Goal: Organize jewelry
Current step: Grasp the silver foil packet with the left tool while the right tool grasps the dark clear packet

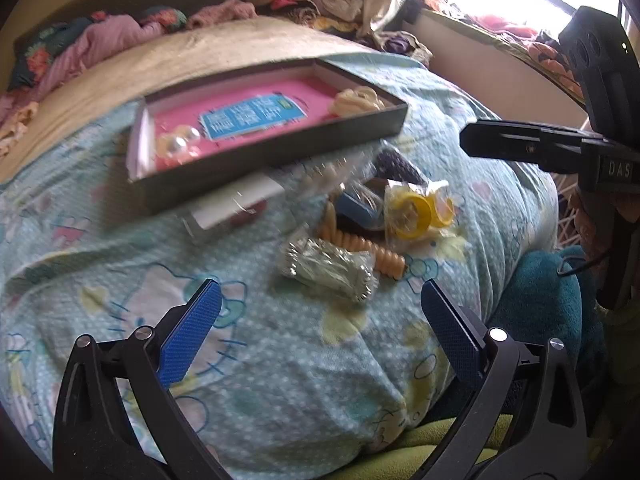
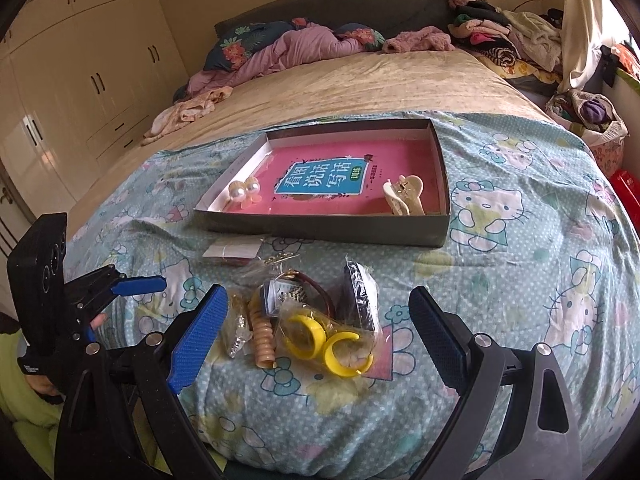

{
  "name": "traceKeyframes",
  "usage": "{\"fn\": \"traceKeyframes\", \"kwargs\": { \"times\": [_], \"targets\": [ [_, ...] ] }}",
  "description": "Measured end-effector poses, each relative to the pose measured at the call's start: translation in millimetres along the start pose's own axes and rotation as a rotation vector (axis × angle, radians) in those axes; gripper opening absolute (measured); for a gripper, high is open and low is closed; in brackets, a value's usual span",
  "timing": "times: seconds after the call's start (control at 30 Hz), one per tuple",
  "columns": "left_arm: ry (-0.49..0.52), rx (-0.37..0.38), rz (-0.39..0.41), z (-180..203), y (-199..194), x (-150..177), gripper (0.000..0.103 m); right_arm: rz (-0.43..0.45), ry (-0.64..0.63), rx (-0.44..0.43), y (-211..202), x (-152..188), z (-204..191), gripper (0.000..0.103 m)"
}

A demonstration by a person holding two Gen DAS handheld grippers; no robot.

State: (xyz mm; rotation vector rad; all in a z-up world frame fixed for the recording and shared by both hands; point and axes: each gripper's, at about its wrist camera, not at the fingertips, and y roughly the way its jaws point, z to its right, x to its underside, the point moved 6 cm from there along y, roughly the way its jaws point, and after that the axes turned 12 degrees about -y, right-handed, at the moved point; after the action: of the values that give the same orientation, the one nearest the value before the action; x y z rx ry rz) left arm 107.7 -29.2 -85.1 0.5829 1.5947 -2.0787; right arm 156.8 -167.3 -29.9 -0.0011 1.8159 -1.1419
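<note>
Matt cardboard box (image 2: 320, 228), glossy pearl earrings (image 2: 244, 190), crinkly clear plastic bags (image 2: 320, 336) (yellow rings inside look smooth plastic), soft cotton sheet (image 2: 520, 280).

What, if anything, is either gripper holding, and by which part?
Nothing is held: the left gripper and right gripper are both open above the bagged jewelry pile.

Black frames, blue textured jaws

Both wrist views overlook bed, sharing box (image 1: 256, 148) (image 2: 332, 184)
</note>
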Motion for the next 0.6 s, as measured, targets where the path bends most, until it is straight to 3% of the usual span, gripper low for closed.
{"fn": "traceKeyframes", "kwargs": {
  "times": [0.33, 0.53, 0.6],
  "targets": [
    [0.071, 0.006, -0.02, 6.4, 29.0, 4.4, 0.093, -0.07, 0.046, 0.017, 32.0, 12.9, 18.6, 0.09],
    [0.044, 0.028, -0.038, -1.2, 40.9, 2.0, 0.093, -0.112, 0.093, -0.039, 58.2, 15.6, 31.3, 0.066],
    [0.04, 0.03, -0.037, -4.6, 43.6, 1.3, 0.093, -0.136, 0.103, -0.054, 68.8, 17.1, 34.1, 0.054]
  ]
}}
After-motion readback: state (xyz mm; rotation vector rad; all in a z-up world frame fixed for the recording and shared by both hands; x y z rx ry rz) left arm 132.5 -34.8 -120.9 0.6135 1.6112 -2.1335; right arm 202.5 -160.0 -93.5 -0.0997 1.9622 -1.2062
